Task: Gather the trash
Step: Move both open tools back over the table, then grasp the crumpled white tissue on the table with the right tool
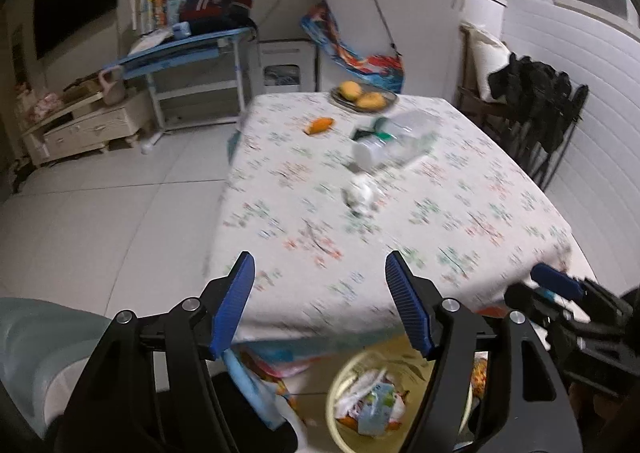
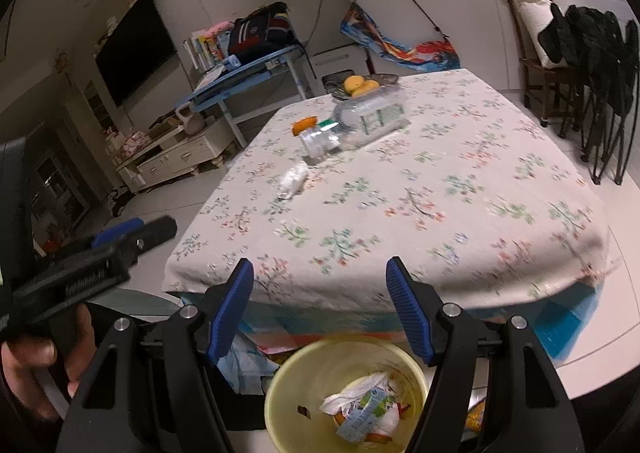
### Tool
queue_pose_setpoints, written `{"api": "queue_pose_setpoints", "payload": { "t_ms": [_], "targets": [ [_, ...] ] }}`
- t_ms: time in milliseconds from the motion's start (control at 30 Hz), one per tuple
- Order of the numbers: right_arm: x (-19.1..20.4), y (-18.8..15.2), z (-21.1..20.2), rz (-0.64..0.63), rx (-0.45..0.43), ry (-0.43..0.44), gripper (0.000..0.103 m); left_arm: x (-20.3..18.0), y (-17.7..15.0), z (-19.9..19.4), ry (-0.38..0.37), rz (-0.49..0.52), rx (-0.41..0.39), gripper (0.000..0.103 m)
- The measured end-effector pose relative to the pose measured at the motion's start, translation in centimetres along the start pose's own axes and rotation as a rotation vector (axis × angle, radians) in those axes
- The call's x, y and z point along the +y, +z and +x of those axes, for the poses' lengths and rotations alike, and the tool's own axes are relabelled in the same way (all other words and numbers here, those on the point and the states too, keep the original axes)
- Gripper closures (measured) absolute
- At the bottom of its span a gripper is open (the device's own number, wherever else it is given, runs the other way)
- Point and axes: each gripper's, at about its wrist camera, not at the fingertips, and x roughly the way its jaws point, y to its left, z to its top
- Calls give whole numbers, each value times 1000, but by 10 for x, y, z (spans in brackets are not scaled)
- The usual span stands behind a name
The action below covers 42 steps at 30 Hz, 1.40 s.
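On the table a tissue wad, bottle & peel were left, some wrappers already in the bin below, and your left gripper & right gripper both gaped empty.

Motion blur smears the tablecloth print; the yellow bin (partly behind gripper fingers) is cut off below.
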Motion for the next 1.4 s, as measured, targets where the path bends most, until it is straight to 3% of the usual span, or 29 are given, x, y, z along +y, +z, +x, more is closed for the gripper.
{"api": "queue_pose_setpoints", "payload": {
  "t_ms": [300, 600, 933, 1033, 1200, 1400],
  "targets": [
    [24, 27, 35, -41, 20, 10, 37, 32, 42, 13, 41, -71, -56, 29],
    [46, 60, 97, -75, 68, 3, 38, 56, 47, 39, 40, -207, -7, 29],
    [39, 77, 152, -55, 146, -27, 48, 58, 77, 78, 59, -175, 23, 29],
    [37, 79, 162, -60, 169, -27, 53, 56, 86, 94, 66, -149, 37, 29],
    [36, 77, 173, -101, 210, 0, 75, 53, 102, 125, 68, -118, 66, 29],
    [24, 79, 158, -169, 245, 40, 83, 41, 119, 157, 72, -61, 78, 29]
  ]
}}
